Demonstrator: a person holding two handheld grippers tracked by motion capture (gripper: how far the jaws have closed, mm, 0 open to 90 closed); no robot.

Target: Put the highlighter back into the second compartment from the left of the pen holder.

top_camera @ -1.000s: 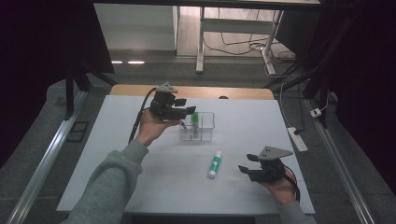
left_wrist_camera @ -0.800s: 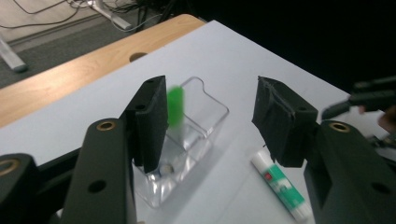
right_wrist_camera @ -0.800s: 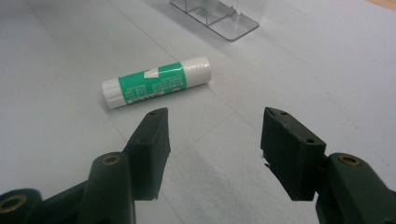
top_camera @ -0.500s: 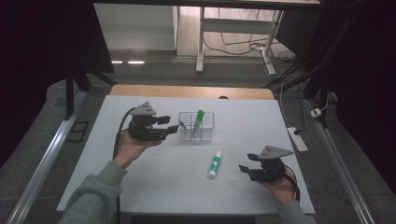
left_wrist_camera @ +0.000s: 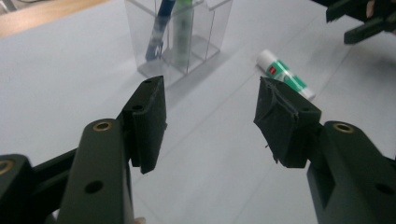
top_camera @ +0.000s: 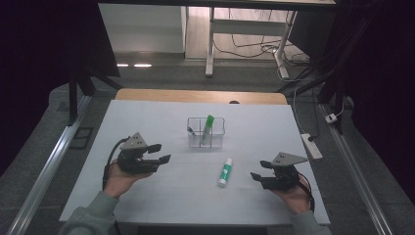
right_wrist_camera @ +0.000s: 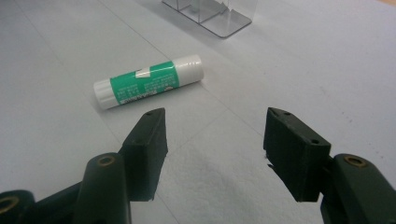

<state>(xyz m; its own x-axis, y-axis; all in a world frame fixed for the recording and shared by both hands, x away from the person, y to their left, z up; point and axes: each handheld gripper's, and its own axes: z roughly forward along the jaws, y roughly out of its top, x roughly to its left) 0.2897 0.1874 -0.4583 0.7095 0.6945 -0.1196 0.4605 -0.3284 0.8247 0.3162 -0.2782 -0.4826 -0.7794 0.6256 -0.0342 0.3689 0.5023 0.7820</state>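
Note:
A clear plastic organizer (top_camera: 206, 132) (left_wrist_camera: 196, 42) (right_wrist_camera: 219, 16) stands mid-table, holding an upright green stick (top_camera: 208, 126) and a blue pen (left_wrist_camera: 156, 32). In front of it, to the right, a green and white glue stick (top_camera: 225, 171) (left_wrist_camera: 285, 74) (right_wrist_camera: 147, 80) lies flat on the sheet. My left gripper (top_camera: 161, 152) (left_wrist_camera: 210, 93) hovers left of the organizer, open; its jaws have just been opening a little, with nothing between them. My right gripper (top_camera: 258, 170) (right_wrist_camera: 215, 121) rests right of the glue stick, open and empty, its jaws pointing toward the stick.
A white sheet (top_camera: 166, 196) covers the table, with a wooden strip (top_camera: 195, 95) along the far edge. A power strip (top_camera: 312, 146) lies by the table's right edge. Metal rails run along the floor on both sides.
My left hand has drawn back from beside the organizer, moving left, down and toward the person. The right hand and the glue stick have stayed put.

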